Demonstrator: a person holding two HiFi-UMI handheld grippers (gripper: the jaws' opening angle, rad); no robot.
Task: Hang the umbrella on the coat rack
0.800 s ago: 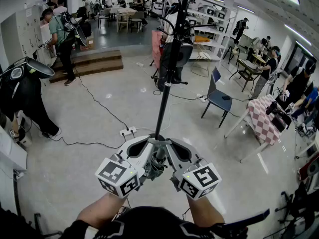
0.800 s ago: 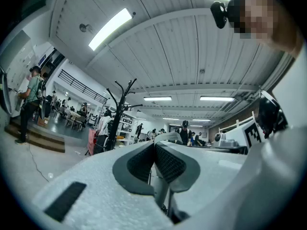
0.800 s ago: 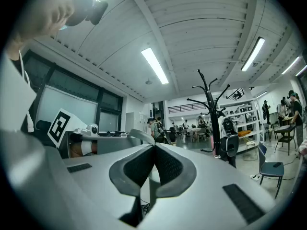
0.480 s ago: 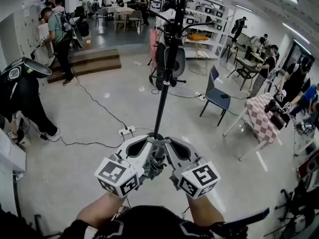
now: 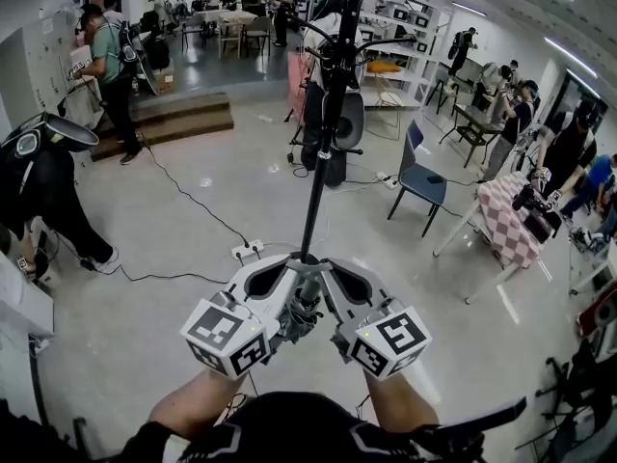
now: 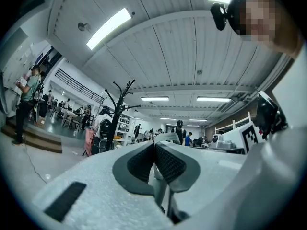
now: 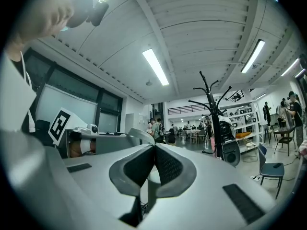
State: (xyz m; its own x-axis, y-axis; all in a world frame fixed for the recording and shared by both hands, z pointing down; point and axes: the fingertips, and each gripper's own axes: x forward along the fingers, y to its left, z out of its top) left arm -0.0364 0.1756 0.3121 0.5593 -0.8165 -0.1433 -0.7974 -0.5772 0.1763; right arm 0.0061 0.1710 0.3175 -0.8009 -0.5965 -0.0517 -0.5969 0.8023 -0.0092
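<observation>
You carry the umbrella, fingers of left gripper and right gripper clamped on it, nearer the coat rack; hanging is still ahead.

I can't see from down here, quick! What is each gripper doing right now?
Left gripper: jaws closed on the umbrella.
Right gripper: jaws closed on the same umbrella.

A busy open-plan workshop: shelving, tables, floor cables, people working.
</observation>
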